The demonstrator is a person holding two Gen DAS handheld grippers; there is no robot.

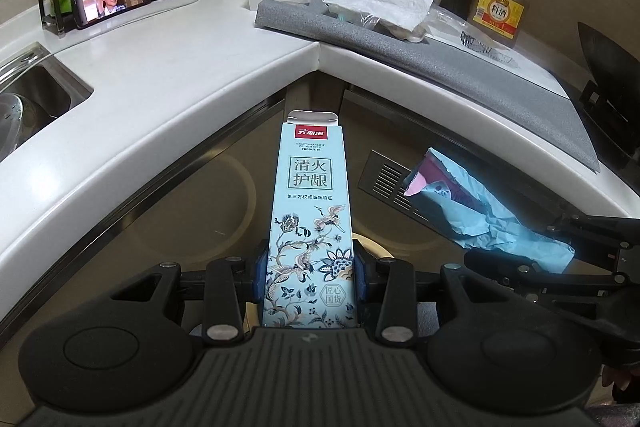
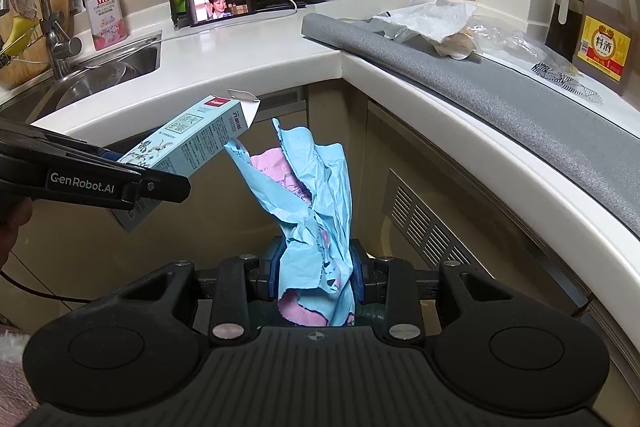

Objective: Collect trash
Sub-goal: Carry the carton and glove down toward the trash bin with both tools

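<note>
Item one: our left gripper [image 1: 310, 275], jaws partly closed and clamped on the lower end of a pale blue toothpaste box [image 1: 310, 211], its top flap open, held in the air in front of the countertop's [image 1: 168, 75] inner corner.

Item two: our right gripper [image 2: 316, 277], jaws narrowed onto a crumpled blue and pink paper wrapper [image 2: 310, 195], also held below the counter edge, just right of the box.

Item three: on the countertop, a grey mat [image 2: 500, 87] along the right edge carrying crumpled plastic bags [image 2: 436, 17]; a phone [image 2: 222, 9] leaning at the back.
</note>
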